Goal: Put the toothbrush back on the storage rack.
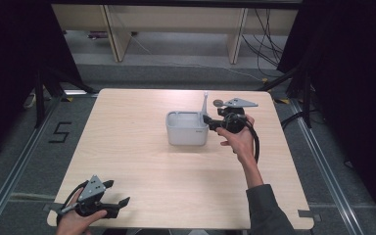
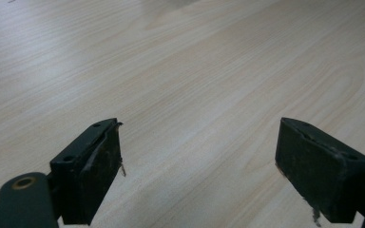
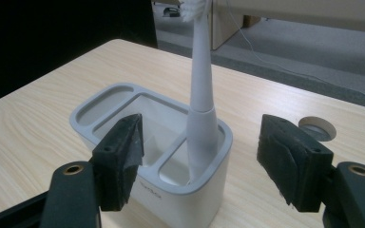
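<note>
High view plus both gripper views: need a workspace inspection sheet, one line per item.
Surface: light wood table, bare apart from the holder; round grommet hole near the far right.
Job's things: grey holder mid-table; white toothbrush upright in its near compartment.
Clutter: nothing seen.
Grippers: right gripper open beside the holder, pads clear of the toothbrush; left gripper open, low over bare wood at the near left corner.
Cables: black cable loops from the right gripper; more wires on the floor behind.
Surroundings: dark curtains at both sides, pale furniture beyond.
</note>
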A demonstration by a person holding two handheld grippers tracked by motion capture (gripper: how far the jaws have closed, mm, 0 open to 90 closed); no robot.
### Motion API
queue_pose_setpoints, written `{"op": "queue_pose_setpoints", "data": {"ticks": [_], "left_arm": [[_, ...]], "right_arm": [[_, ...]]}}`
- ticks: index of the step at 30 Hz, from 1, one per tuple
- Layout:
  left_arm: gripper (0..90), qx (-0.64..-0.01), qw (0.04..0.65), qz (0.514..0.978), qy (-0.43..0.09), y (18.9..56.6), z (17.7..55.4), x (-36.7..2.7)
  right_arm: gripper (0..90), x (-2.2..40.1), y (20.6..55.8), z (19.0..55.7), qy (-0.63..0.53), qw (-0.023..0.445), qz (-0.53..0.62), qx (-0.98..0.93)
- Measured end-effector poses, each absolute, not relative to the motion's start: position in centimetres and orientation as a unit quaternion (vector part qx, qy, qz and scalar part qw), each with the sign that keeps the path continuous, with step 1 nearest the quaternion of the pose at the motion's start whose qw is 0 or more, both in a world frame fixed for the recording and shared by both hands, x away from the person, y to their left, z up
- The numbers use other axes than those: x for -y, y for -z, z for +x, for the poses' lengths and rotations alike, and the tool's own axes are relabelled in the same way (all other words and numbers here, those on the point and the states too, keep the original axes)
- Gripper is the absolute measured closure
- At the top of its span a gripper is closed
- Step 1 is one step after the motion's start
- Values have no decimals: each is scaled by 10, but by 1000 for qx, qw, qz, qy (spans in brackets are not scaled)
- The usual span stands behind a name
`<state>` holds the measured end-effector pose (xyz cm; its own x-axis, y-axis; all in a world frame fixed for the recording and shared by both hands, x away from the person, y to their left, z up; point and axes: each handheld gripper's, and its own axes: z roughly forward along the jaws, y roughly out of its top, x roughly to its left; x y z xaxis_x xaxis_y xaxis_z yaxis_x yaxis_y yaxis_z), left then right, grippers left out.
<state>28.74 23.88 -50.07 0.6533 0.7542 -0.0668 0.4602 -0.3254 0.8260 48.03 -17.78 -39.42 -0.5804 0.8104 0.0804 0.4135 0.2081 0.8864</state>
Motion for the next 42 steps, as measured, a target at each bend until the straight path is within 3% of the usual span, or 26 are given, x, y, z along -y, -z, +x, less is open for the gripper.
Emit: {"op": "queue_pose_setpoints", "data": {"ticks": [7,23,42], "left_arm": [[148,-380,440,796,-168,500,286,-238],[148,-380,440,796,-168,500,286,-237],[148,-379,442,795,-170,499,286,-239]], "right_arm": [[320,179,394,472,-481,190,418,-747],[231,183,401,463,-463,199,413,-759],[208,183,405,442,-458,199,401,-768]]}}
